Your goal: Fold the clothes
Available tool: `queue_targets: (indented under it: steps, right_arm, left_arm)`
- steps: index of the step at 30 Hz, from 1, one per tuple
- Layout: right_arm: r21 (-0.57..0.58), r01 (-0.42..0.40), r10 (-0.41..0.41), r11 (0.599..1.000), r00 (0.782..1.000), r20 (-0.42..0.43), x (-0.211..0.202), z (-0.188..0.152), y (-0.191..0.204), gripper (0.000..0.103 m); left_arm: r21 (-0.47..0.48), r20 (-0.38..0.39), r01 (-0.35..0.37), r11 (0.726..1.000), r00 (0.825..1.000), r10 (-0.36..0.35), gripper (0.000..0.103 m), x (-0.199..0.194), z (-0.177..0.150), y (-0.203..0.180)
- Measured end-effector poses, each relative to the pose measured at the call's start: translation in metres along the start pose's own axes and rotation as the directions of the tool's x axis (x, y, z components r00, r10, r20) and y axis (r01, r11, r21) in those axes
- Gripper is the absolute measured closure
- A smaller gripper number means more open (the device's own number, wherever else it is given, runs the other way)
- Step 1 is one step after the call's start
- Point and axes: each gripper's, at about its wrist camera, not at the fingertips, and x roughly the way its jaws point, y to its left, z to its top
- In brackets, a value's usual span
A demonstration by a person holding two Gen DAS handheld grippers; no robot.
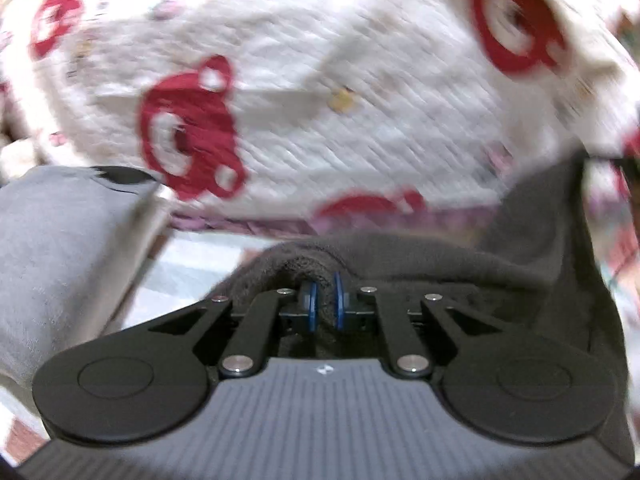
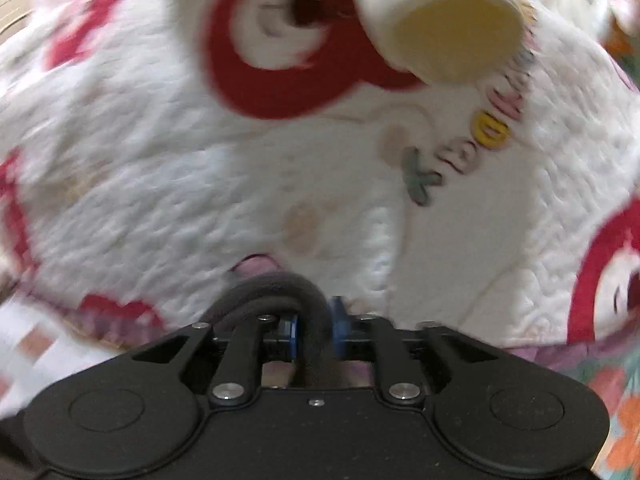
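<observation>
A: What's the biggest thing?
B: White blanket (image 1: 320, 120) w/ red bears. Dark cloth (image 1: 540, 240) hangs right in front of it.
A: Grippers?
B: Left gripper (image 1: 324, 300) & right gripper (image 2: 316, 332) both pinch that dark cloth tight.

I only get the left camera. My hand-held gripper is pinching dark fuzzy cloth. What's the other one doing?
Observer: The right hand-held gripper is shut on the dark garment too, a rolled edge of it.
Child: Is there writing on the blanket anywhere?
Observer: Yes, colourful letters on the white bear-print blanket; too blurred to read.
Child: Anything else over there?
Observer: A cream cloth tube with a yellow open end near the top, and an orange flower pattern at the right edge.
</observation>
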Motion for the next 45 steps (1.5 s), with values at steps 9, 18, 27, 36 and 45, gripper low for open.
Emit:
queue_targets:
  steps: [9,18,27,36,45]
  right_arm:
    - [0.087,-0.062,0.081,0.994,0.968,-0.239,-0.007,-0.104,-0.021,0.048]
    - [0.410,0.098,0.067,0.907,0.927,-0.369,-0.086,-0.209,-0.096,0.047]
    - [0.568,0.095,0.152,0.818,0.916,-0.371,-0.121,-0.253,-0.112,0.045]
    - [0.788,0.124,0.286,0.603,0.889,-0.358,-0.136,-0.285,-0.106,0.045]
    - [0.778,0.046,0.373,0.626,0.859,-0.350,-0.135,-0.287,-0.069,0.043]
  left_arm:
    - [0.076,-0.337,-0.128,0.989,0.930,0.146,0.061,0.033,-0.079,0.042]
    - [-0.064,-0.428,-0.141,0.988,0.898,0.101,0.054,0.039,-0.077,0.060]
    - [-0.129,-0.482,-0.112,0.985,0.875,0.036,0.040,-0.015,-0.093,0.076]
    - [-0.215,-0.506,-0.164,0.963,0.862,0.034,0.036,-0.023,-0.103,0.094]
    - [-0.251,-0.498,-0.103,0.962,0.866,-0.037,0.034,-0.003,-0.119,0.084]
